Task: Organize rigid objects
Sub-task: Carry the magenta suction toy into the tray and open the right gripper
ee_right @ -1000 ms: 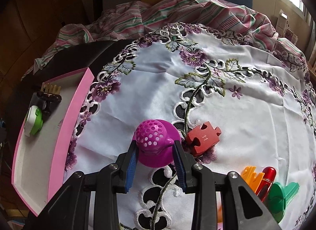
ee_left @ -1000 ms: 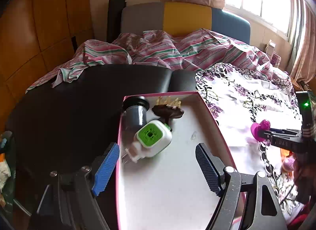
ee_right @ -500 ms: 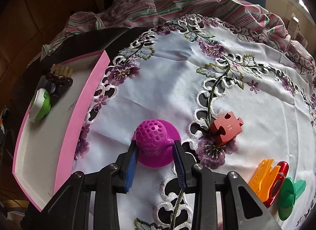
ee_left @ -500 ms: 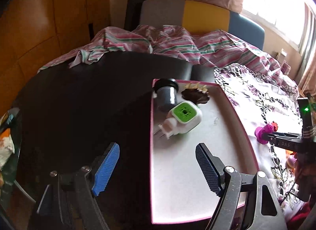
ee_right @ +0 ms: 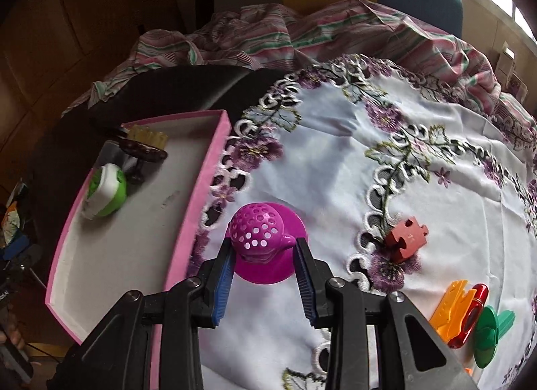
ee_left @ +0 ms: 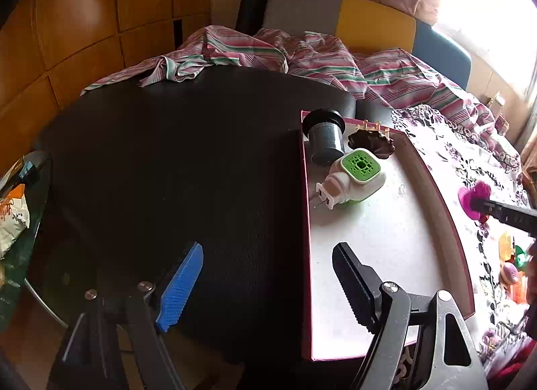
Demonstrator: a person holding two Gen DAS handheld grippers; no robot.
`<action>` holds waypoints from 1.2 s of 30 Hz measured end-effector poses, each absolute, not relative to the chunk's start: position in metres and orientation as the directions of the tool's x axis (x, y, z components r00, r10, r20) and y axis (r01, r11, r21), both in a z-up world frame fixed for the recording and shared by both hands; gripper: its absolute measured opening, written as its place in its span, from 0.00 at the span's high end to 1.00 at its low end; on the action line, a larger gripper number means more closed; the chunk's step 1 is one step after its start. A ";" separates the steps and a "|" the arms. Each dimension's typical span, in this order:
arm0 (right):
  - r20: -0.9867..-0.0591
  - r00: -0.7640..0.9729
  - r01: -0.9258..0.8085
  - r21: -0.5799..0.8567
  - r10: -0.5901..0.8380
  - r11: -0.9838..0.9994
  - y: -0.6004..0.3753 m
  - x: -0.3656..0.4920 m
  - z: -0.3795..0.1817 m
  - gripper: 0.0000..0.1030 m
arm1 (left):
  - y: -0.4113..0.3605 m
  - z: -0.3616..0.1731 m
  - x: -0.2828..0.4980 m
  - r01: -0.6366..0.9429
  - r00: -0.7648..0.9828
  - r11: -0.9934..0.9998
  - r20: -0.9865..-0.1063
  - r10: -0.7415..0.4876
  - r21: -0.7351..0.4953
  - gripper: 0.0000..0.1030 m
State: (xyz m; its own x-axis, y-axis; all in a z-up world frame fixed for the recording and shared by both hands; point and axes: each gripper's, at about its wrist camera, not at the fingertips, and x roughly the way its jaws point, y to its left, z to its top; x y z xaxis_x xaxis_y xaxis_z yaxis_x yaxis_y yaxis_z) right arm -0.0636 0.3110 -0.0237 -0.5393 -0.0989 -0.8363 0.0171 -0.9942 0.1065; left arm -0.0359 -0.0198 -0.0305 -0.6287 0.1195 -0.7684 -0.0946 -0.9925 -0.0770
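Magenta plastic, a perforated dome on a flared base, sits gripped in the right gripper [ee_right: 263, 254]: the two blue pads press on either side of this magenta strainer piece [ee_right: 260, 232], low centre of the right wrist view. The piece is just right of the pink box's [ee_right: 198, 209] near wall, above the embroidered white cloth [ee_right: 335, 162]; whether it touches the cloth cannot be told.

Inside the box, toward its far left corner, lie a green-and-white plug-in device [ee_right: 105, 190], a dark brown clip [ee_right: 144, 152] and a pale toothed comb-like item [ee_right: 149, 135]. On the cloth, right of centre, rests a red puzzle piece [ee_right: 406, 237]. At lower right an orange clip [ee_right: 448, 306], a red item [ee_right: 470, 313] and a green peg [ee_right: 490, 333] lie touching one another.

In the left wrist view, the left gripper [ee_left: 266, 281] stands with jaws wide and nothing between them. Its blue pad is over the black tabletop [ee_left: 174, 168]; its dark pad is over the box floor. The plug-in device [ee_left: 355, 178] lies on its side, prongs pointing left, with a grey cylinder with a black cap [ee_left: 324, 136] beyond it. The strainer piece [ee_left: 473, 193] appears at the right edge, held by the other gripper. Striped fabric [ee_left: 319, 58] is bunched at the table's far side.
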 end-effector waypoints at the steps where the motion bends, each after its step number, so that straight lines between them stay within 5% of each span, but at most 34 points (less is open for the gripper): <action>1: -0.830 -0.546 0.036 0.112 -0.114 -0.993 0.302 -0.066 -0.019 0.66 | -0.020 -0.030 -0.036 -0.095 -0.630 -0.992 -0.767 0.121 -0.079 0.22; 9: -0.830 -0.524 0.177 0.113 -0.191 -0.978 0.226 -0.093 -0.013 0.66 | -0.026 -0.027 -0.035 -0.088 -0.643 -0.992 -0.755 0.127 -0.091 0.22; 19: -0.873 -0.456 0.150 0.118 -0.175 -0.982 0.197 -0.131 -0.057 0.66 | -0.028 -0.032 -0.036 -0.091 -0.635 -0.991 -0.762 0.130 -0.094 0.22; 28: -0.850 -0.485 0.157 0.146 -0.205 -0.977 0.206 -0.112 -0.049 0.50 | -0.028 -0.029 -0.034 -0.085 -0.648 -0.993 -0.753 0.116 -0.080 0.20; 36: -0.815 -0.545 0.157 0.133 -0.198 -0.979 0.230 -0.084 -0.022 0.49 | -0.020 -0.023 -0.030 -0.110 -0.659 -0.992 -0.743 0.119 -0.061 0.20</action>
